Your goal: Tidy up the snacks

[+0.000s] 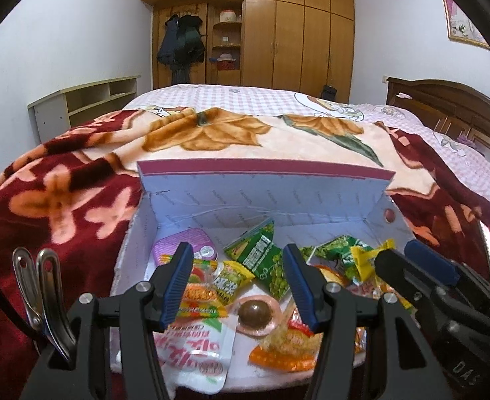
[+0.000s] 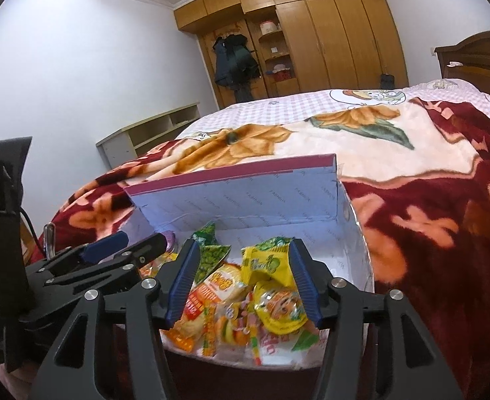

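A white cardboard box (image 1: 138, 233) with its maroon-edged lid (image 1: 264, 170) standing up sits on the bed and holds several snacks. Among them are a green pea packet (image 1: 261, 260), a purple tin (image 1: 185, 246), a brown chocolate ball (image 1: 256, 311) and a white and red pouch (image 1: 195, 353). My left gripper (image 1: 238, 283) hovers open over them with nothing in it. My right gripper (image 2: 245, 280) is open above a yellow packet (image 2: 264, 263) and a yellow jelly cup (image 2: 281, 306), with its pads clear of both. The box (image 2: 358, 253) shows here too. Each gripper appears in the other's view: the right gripper (image 1: 411, 260) and the left gripper (image 2: 128, 246).
The box rests on a red and cream floral blanket (image 1: 61, 193) over a pink checked bedsheet (image 1: 245, 96). A wooden wardrobe (image 1: 294, 33) stands behind, a low open shelf (image 1: 88, 100) at the left wall and a dark headboard (image 1: 451, 106) on the right. Metal clips (image 1: 45, 283) hang by my left gripper.
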Demonstrator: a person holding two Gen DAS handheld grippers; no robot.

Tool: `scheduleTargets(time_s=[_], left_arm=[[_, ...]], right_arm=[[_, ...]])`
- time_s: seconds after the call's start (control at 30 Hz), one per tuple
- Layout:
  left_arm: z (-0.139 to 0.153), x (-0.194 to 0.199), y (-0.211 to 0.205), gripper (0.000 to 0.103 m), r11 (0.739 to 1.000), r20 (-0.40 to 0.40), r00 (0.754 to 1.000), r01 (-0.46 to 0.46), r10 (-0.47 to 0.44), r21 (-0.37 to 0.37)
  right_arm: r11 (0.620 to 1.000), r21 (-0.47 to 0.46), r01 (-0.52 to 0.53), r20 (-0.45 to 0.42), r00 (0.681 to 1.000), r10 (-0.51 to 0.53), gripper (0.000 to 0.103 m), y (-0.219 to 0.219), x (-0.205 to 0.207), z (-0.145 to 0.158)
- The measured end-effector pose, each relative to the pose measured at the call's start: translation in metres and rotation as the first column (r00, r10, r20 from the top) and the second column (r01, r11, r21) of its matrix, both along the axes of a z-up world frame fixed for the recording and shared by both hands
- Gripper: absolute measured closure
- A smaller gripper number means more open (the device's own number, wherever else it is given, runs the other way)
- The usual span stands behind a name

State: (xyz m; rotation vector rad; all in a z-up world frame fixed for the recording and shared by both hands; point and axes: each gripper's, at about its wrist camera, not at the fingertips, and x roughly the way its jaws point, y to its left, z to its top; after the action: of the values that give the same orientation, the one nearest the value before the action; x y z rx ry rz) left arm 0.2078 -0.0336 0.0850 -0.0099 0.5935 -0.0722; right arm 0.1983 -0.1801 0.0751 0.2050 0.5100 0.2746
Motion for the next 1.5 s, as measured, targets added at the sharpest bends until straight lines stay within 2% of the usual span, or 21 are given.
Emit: scheduleTargets(time_s=[0.33,0.63,0.87,1.0,1.17,1.5], left_arm=[[0.021,-0.046,0.010,0.044,1.000,0.024,1.000,0.012,-0.013,0.009],[0.026,-0.093,0.019,0.044,1.000,-0.007,1.000,0.016,-0.016,-0.018],[0.012,-0.114,0.023,0.044,0.999,-0.028,1.000,0.003,-0.005,-0.040],[-0.003,-0.117,0.016,0.044,1.000,-0.027,1.000,-0.010,0.010,-0.004],[-0.019,-0.116,0.014,0.044,1.000,-0.030,0.999,-0.016,0.016,-0.008],[-0.031,-0.112,0.007,0.040,0.998,-0.020,0.998,-0.051,0.052,0.039]], right_arm=[[0.999,0.041,-0.026,0.006,1.000,0.026,0.046,0.004,-0.032,0.008],[0.997,0.046,-0.057,0.020,0.998,0.056,0.045,0.016,-0.073,0.013],[0.998,0.029,-0.059,0.009,0.998,0.059,0.045,0.019,-0.096,0.006],[0.999,0.007,-0.045,-0.012,0.999,0.045,0.045,0.018,-0.103,-0.006],[1.000,-0.006,-0.022,-0.055,0.998,0.021,0.045,0.014,-0.104,-0.024],[1.000,-0.008,-0.005,-0.088,0.996,0.004,0.045,0.012,-0.099,-0.040]])
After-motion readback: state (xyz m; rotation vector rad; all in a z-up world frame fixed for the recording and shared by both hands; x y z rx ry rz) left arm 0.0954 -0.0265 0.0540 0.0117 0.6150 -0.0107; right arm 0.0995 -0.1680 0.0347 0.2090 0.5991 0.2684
